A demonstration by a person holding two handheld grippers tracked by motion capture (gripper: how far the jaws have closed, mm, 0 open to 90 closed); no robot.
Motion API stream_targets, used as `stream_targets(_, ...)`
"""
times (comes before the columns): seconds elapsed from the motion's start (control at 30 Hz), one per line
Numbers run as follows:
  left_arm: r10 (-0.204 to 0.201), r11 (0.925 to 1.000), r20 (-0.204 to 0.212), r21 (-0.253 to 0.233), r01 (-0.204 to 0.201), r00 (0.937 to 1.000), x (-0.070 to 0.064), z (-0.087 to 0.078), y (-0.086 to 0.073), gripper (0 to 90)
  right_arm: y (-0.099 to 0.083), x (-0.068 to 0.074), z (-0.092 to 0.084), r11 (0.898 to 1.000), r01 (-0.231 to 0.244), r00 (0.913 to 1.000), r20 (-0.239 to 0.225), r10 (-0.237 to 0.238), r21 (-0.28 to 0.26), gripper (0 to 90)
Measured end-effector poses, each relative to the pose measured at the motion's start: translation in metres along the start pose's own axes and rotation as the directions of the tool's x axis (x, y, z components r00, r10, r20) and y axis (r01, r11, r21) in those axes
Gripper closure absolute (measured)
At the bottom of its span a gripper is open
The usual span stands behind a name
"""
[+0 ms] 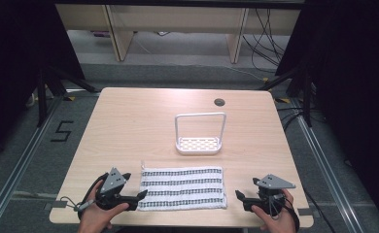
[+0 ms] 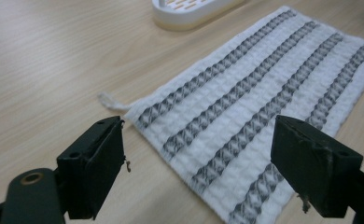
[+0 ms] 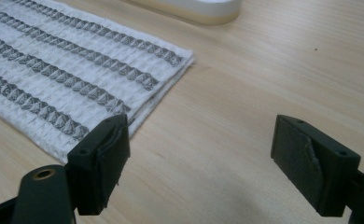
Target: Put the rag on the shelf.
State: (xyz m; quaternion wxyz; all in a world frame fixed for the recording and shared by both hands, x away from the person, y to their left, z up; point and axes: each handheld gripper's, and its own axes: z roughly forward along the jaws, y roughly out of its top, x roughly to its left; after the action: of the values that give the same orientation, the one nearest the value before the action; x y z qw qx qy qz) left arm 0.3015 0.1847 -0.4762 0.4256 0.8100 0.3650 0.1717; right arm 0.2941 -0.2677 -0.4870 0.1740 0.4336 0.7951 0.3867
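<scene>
I have the striped towel (image 1: 183,188) lying flat near the front edge of the wooden table (image 1: 129,121), between my two grippers. Its long axis runs left to right across the table, parallel to the front edge, and the dark grey stripes run the same way, along its length. A small white loop (image 1: 142,165) sticks out from its far left corner; in the left gripper view I see that loop (image 2: 109,100) lying on the bare wood just off the corner of the towel (image 2: 259,98).

My left gripper (image 1: 140,196) sits at the towel's left short edge with its jaws spread wide; in its own view the left gripper (image 2: 196,161) has one jaw over the wood and the other over the cloth, and nothing is caught between them. My right gripper (image 1: 239,197) rests near the right short edge, close to it but apart from the cloth, pointing toward it. Its jaws are also spread, and in its view the right gripper (image 3: 199,161) frames only bare tabletop, with the towel (image 3: 73,79) off to one side.

Beyond the towel, toward the middle of the table, stands a white rack (image 1: 199,144) with a slotted base and a tall hoop handle, well apart from the cloth. A round cable hole (image 1: 219,102) lies near the far edge. Nothing stands between either gripper and the towel.
</scene>
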Motion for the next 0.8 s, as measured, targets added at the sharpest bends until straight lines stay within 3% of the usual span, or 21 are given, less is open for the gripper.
stream_targets(0.07,-0.012,0.9999,0.008,-0.012,0.012,0.9999,-0.002,0.004,0.003,16.9,0.0,0.001,0.0,1.0,-0.009,1.0,-0.001,0.009,0.0,21.6)
stream_targets(0.1,-0.004,0.9999,0.007,-0.01,0.004,1.0,-0.003,0.006,0.006,16.9,0.0,0.0,0.0,1.0,0.0,1.0,-0.007,0.0,-0.009,21.9)
stream_targets(0.13,0.011,0.9999,0.023,-0.003,-0.011,0.9997,-0.003,0.009,0.008,18.0,0.001,0.005,-0.003,0.999,-0.035,0.9994,-0.005,0.035,0.001,22.9)
stream_targets(0.17,0.018,0.9998,0.024,0.008,-0.018,0.9995,-0.003,0.011,0.011,18.0,0.001,0.005,-0.003,0.999,-0.035,0.9994,-0.005,0.035,0.001,22.9)
stream_targets(0.2,0.015,0.9999,0.033,-0.001,-0.015,0.9993,-0.004,0.015,0.014,18.4,0.002,0.003,-0.003,1.0,0.007,1.0,-0.006,-0.007,-0.011,24.0)
stream_targets(0.27,0.006,0.9999,0.047,-0.011,-0.006,0.9989,-0.004,0.021,0.019,18.5,0.001,0.004,-0.002,1.0,0.007,0.9999,-0.015,-0.007,-0.01,24.9)
stream_targets(0.3,0.029,0.9995,0.05,0.01,-0.03,0.9983,-0.003,0.022,0.023,18.8,0.002,0.005,-0.002,1.0,0.012,0.9996,-0.024,-0.012,-0.01,25.3)
stream_targets(0.37,0.011,0.9999,0.062,-0.007,-0.01,0.998,-0.004,0.029,0.027,18.8,0.002,0.006,-0.003,1.0,0.014,0.9995,-0.028,-0.015,-0.01,25.6)
stream_targets(0.5,0.039,0.999,0.084,0.021,-0.041,0.9957,-0.006,0.04,0.035,18.8,0.004,0.012,-0.005,1.0,0.022,0.9996,-0.018,-0.023,-0.016,27.2)
stream_targets(0.73,0.061,0.9971,0.102,0.039,-0.065,0.993,-0.012,0.06,0.05,19.5,0.005,0.03,-0.004,0.999,0.044,0.9975,-0.055,-0.044,0.012,30.3)
stream_targets(0.8,0.068,0.9967,0.111,0.037,-0.073,0.9915,-0.013,0.063,0.052,20.3,0.005,0.033,-0.003,0.999,0.031,0.9978,-0.059,-0.03,0.017,30.9)
